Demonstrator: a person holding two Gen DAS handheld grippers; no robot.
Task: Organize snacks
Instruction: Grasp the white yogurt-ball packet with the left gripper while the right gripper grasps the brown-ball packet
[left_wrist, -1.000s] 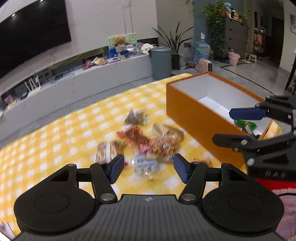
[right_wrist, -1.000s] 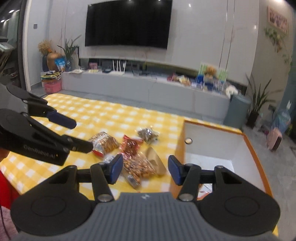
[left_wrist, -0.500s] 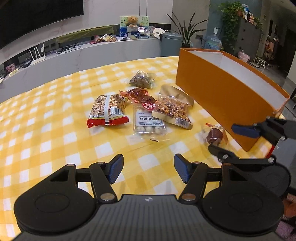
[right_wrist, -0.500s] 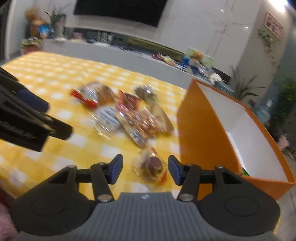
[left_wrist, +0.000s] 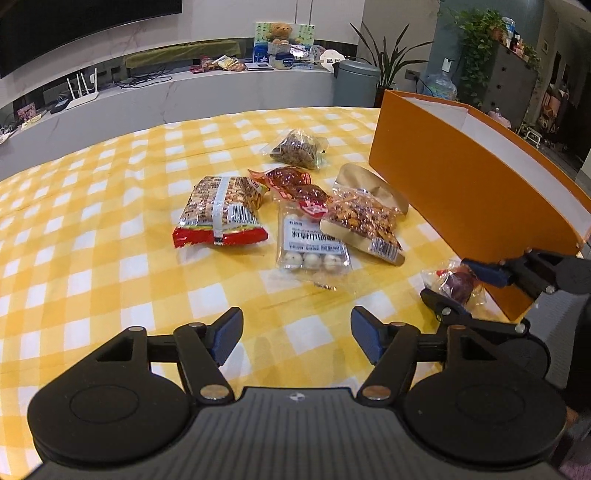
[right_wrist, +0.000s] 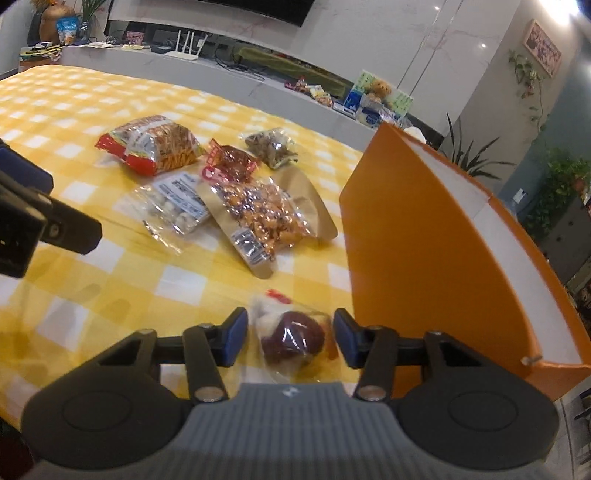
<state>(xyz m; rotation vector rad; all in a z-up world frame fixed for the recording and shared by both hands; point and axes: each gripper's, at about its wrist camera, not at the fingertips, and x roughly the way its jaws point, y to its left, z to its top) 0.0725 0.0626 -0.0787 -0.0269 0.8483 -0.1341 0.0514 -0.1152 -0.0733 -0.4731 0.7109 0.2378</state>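
A table covered with a yellow-and-white checked cloth (left_wrist: 110, 266) holds a loose cluster of snack packets beside a tall orange box (left_wrist: 461, 192) with a white inside.

The left gripper (left_wrist: 297, 334) hovers low over a bare stretch of cloth, its blue-padded jaws spread wide after just opening further, with nothing between them. Ahead of it lie a red-edged bag of crunchy sticks (left_wrist: 219, 212), a clear packet of white round sweets (left_wrist: 312, 240), a kraft pouch of glazed nuts (left_wrist: 364, 219), a red-printed wrapper of dark pieces (left_wrist: 291, 184) and, farthest back, a small clear bag of brown bits (left_wrist: 297, 149).

The right gripper (right_wrist: 290, 338) sits close to the near corner of the box. Its jaws have just been narrowing and now stand on either side of a small clear packet holding a dark red round snack (right_wrist: 293, 338), which lies on the cloth. A little gap shows at each pad, so the packet is bracketed rather than pinched.
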